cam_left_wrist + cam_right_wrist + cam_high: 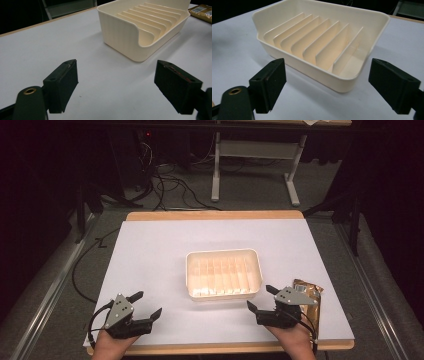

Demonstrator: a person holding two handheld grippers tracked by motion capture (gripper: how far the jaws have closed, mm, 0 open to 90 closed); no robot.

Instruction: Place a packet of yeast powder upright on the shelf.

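Both grippers sit at the table's [150, 245] near edge, each in a hand: left gripper [148, 304] at 7 o'clock, right gripper [262, 297] at 5 o'clock. Jaws on each stand wide apart, holding nothing. Between and beyond them, near centre, a cream tray [223, 254] with upright dividers rests on the white top. A gold packet [311, 292] lies at 4 o'clock, just beside the right gripper.

White-topped table [160, 255], cream divided tray [224, 273], possibly a snack packet [310, 295]

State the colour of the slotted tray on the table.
Cream; the tray shows best in the right gripper view.
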